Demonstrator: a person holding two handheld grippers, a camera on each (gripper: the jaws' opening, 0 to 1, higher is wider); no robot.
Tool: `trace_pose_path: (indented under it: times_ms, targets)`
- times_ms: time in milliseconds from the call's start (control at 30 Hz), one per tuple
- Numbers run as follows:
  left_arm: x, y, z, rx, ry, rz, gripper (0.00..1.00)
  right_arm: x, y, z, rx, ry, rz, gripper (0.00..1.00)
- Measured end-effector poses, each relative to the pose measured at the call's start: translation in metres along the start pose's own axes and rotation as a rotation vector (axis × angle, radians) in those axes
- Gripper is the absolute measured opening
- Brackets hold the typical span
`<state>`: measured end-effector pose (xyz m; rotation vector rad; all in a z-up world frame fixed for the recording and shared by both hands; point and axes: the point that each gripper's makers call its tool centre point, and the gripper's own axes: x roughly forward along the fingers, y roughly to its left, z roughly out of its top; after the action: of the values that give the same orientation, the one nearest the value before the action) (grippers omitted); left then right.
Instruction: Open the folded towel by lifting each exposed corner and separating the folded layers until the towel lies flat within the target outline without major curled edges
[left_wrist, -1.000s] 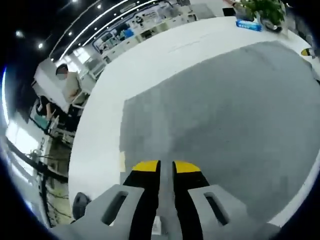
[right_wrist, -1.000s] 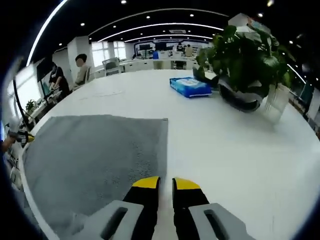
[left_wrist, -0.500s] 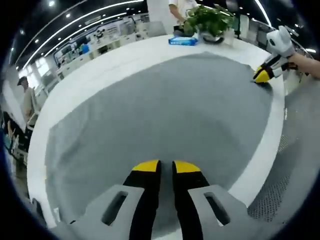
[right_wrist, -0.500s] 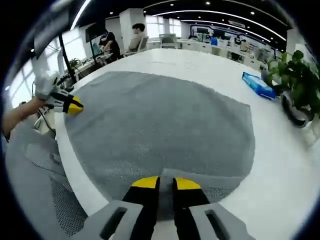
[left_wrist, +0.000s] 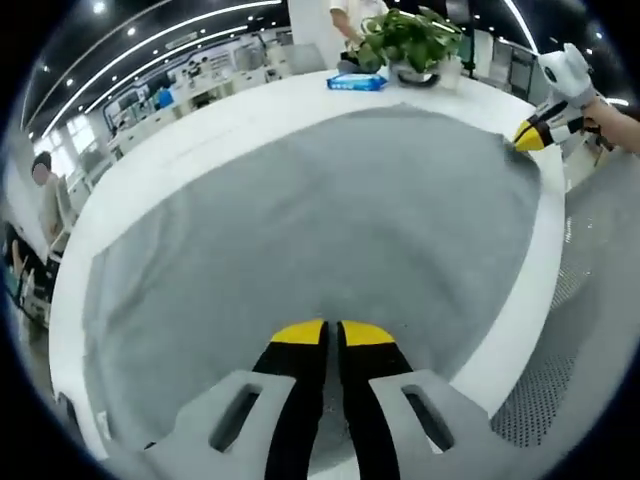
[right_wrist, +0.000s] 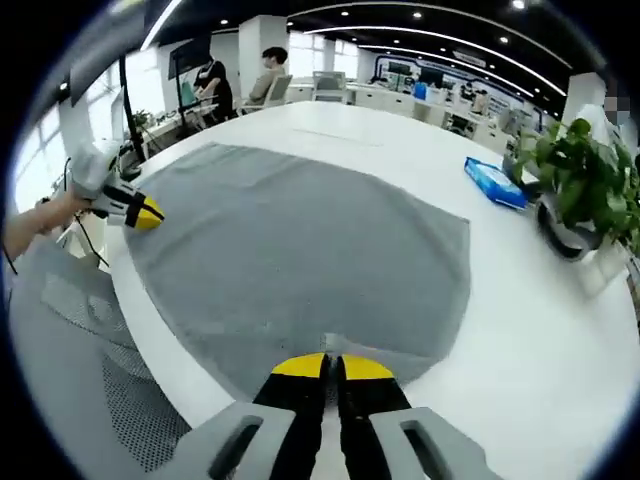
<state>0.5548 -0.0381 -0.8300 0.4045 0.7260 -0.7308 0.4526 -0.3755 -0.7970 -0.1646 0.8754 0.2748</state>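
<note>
Left claw (left_wrist: 331, 331) clenched on near edge of grey towel (left_wrist: 330, 210), which lies spread on the white counter (left_wrist: 230, 110). Right claw (right_wrist: 332, 367) also clenched on the towel's near edge, small fold beside it.

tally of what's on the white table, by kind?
Grey towel: 1
Blue packet: 1
Potted plant: 1
Total: 3

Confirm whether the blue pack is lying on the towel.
No. The blue pack lies on the bare white table, apart from the towel.
</note>
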Motion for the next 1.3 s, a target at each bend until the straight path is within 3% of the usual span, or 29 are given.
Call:
trace_pose_path:
  times_ms: [67,100,133,333,467,567,667,733,767,800,833,900,933,1000,1067,1100,1133,1200,1267,1300]
  targets:
    - [0.0,0.0,0.0,0.0,-0.008,0.004,0.04,-0.008,-0.007,-0.021,0.029,0.049,-0.03,0.0]
    - [0.0,0.0,0.0,-0.001,-0.012,0.005,0.04,-0.009,-0.005,-0.028,0.099,0.096,-0.016,0.0]
    - [0.0,0.0,0.0,0.001,-0.014,0.006,0.04,-0.008,-0.008,-0.025,0.115,0.071,-0.029,0.0]
    - [0.0,0.0,0.001,0.008,-0.025,0.005,0.04,-0.007,-0.007,-0.061,0.135,0.234,-0.04,0.01]
    - [0.0,0.001,0.0,0.006,-0.034,0.027,0.06,-0.006,-0.015,-0.075,-0.022,0.328,-0.086,0.0]
    - [-0.001,0.002,0.001,-0.01,-0.041,0.035,0.06,-0.008,-0.011,-0.07,0.007,0.296,-0.079,0.05]
    - [-0.002,0.005,0.0,-0.043,-0.047,0.047,0.08,-0.019,-0.017,-0.055,0.019,0.196,-0.109,0.1]
    - [-0.01,0.011,-0.002,-0.083,-0.042,0.09,0.11,-0.027,-0.02,-0.045,-0.064,0.134,-0.125,0.15]
    - [-0.014,0.014,0.004,-0.079,-0.082,0.116,0.12,-0.031,-0.024,-0.042,-0.102,0.106,-0.148,0.19]
    - [-0.024,0.012,0.017,-0.052,-0.165,0.113,0.13,-0.036,-0.026,-0.036,-0.146,0.049,-0.175,0.24]
    - [-0.037,0.009,0.029,-0.075,-0.239,0.113,0.14,-0.039,-0.028,-0.032,-0.166,-0.01,-0.191,0.26]
    - [-0.054,0.009,0.04,-0.137,-0.301,0.126,0.22,-0.044,-0.024,-0.023,-0.11,-0.147,-0.191,0.34]
    - [-0.068,0.006,0.051,-0.166,-0.364,0.124,0.26,-0.048,-0.022,-0.015,-0.058,-0.213,-0.174,0.38]
    - [-0.089,0.003,0.067,-0.246,-0.472,0.132,0.35,-0.057,-0.032,0.009,0.006,-0.323,-0.207,0.47]
    - [-0.105,0.0,0.077,-0.311,-0.551,0.131,0.43,-0.075,-0.032,0.048,-0.008,-0.534,-0.209,0.61]
    - [-0.111,-0.002,0.08,-0.327,-0.581,0.132,0.48,-0.088,-0.028,0.065,-0.015,-0.654,-0.21,0.75]
    - [-0.119,-0.001,0.084,-0.327,-0.62,0.146,0.52,-0.097,-0.025,0.074,-0.036,-0.724,-0.208,0.86]
    - [-0.132,-0.004,0.097,-0.277,-0.725,0.167,0.63,-0.109,-0.018,0.083,-0.084,-0.81,-0.204,1.0]
    - [-0.136,-0.006,0.1,-0.27,-0.765,0.187,0.8,-0.111,-0.016,0.087,-0.1,-0.817,-0.212,1.0]
    - [-0.137,-0.01,0.104,-0.278,-0.793,0.186,0.94,-0.113,-0.011,0.092,-0.136,-0.835,-0.203,1.0]
